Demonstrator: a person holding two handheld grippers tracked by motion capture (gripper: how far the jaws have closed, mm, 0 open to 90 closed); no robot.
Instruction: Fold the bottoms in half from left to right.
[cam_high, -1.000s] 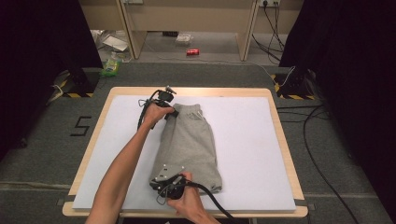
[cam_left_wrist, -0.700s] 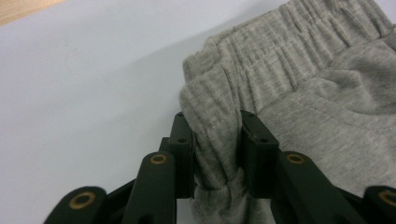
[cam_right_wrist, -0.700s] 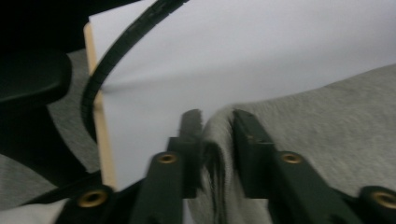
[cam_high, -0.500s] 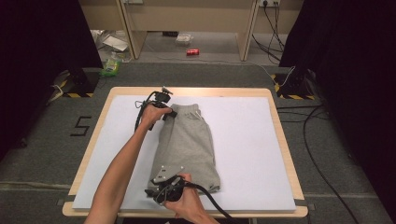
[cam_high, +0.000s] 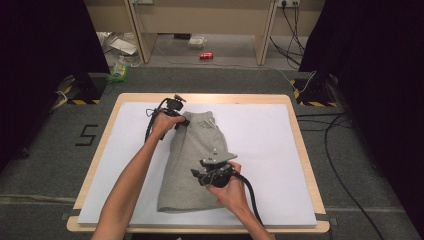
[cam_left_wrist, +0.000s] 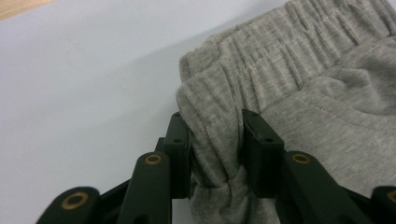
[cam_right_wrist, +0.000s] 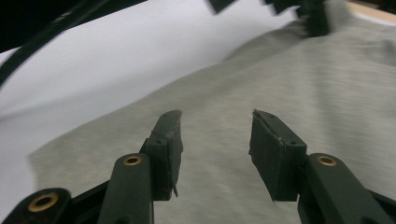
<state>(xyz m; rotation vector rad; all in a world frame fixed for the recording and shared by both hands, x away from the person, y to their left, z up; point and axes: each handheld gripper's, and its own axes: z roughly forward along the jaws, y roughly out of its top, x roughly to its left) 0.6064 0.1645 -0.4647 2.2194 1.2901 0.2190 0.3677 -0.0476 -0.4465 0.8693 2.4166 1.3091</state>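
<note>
1. A pair of grey shorts is laid lengthwise on the white sheet that covers the table, the elastic waistband at the far end and the leg hems near the person's edge.
2. The left claw is held at the far left corner of the waistband, the left hand wrapped around its body.
3. In the left gripper view, a bunched fold of the waistband is seen squeezed between the two black jaws, both pads pressed against the cloth; the left claw is thus clamped on the shorts.
4. The right claw is held over the middle of the shorts, above the fabric, gripped by the right hand, with a black cable trailing back toward the person.
5. The jaws of the right claw have just been opening; in the right gripper view they are seen standing apart with nothing between them, the flat grey cloth lying below.
6. The right gripper view is blurred, and the left claw is made out only as a dark shape at its top edge.
</note>
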